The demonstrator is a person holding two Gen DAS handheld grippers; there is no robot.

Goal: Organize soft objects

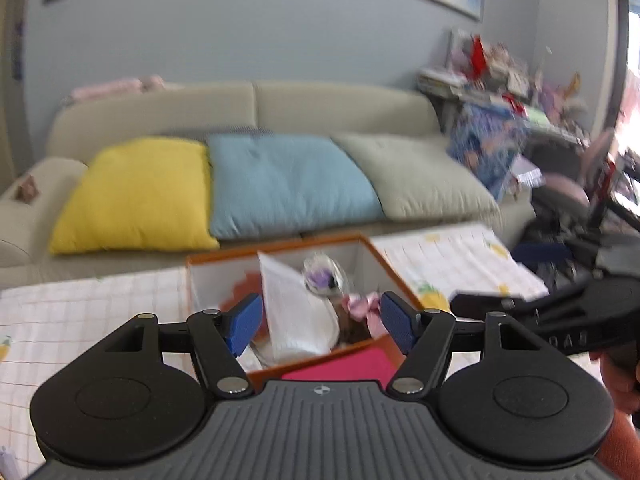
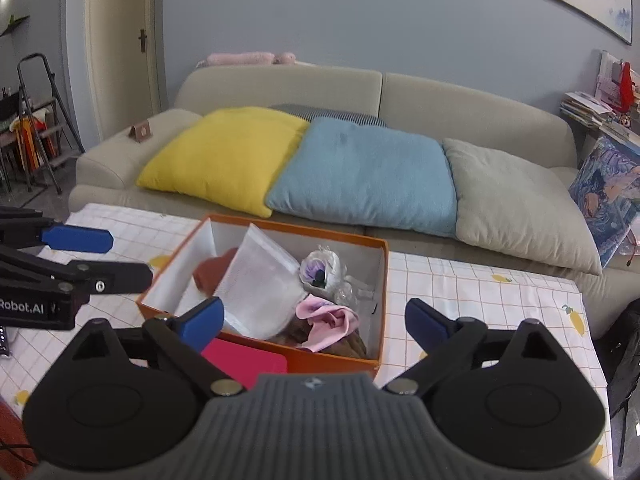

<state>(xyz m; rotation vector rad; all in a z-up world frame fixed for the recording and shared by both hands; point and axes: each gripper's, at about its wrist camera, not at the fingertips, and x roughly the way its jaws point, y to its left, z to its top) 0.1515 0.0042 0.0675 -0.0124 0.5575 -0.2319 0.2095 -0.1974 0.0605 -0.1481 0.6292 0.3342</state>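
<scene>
An open orange cardboard box with white inner walls point(image 2: 382, 280) sits on a table covered by a white checked cloth with yellow fruit prints point(image 2: 480, 292), just in front of a beige sofa point(image 2: 460, 100). Inside the box, a large white mesh pouch point(image 2: 260, 280) leans upright near the middle. A rust-red cloth point(image 2: 212, 272) lies behind it on the left side. On the right side rest a clear plastic bag holding something purple and dark point(image 2: 322, 268), a crumpled pink fabric piece point(image 2: 328, 322) and a brown soft item point(image 2: 352, 344) under it. A flat magenta rectangular object point(image 2: 244, 360) lies on the table, touching the box's near wall.

The left gripper point(image 1: 322, 322) hangs above the box's near edge, its blue pads spread wide with nothing gripped. The right gripper point(image 2: 314, 322) hangs likewise, jaws spread wide and empty.

On the sofa lie a yellow cushion point(image 2: 224, 156), a light blue cushion point(image 2: 364, 172) and a pale grey-green cushion point(image 2: 516, 200) side by side.
</scene>
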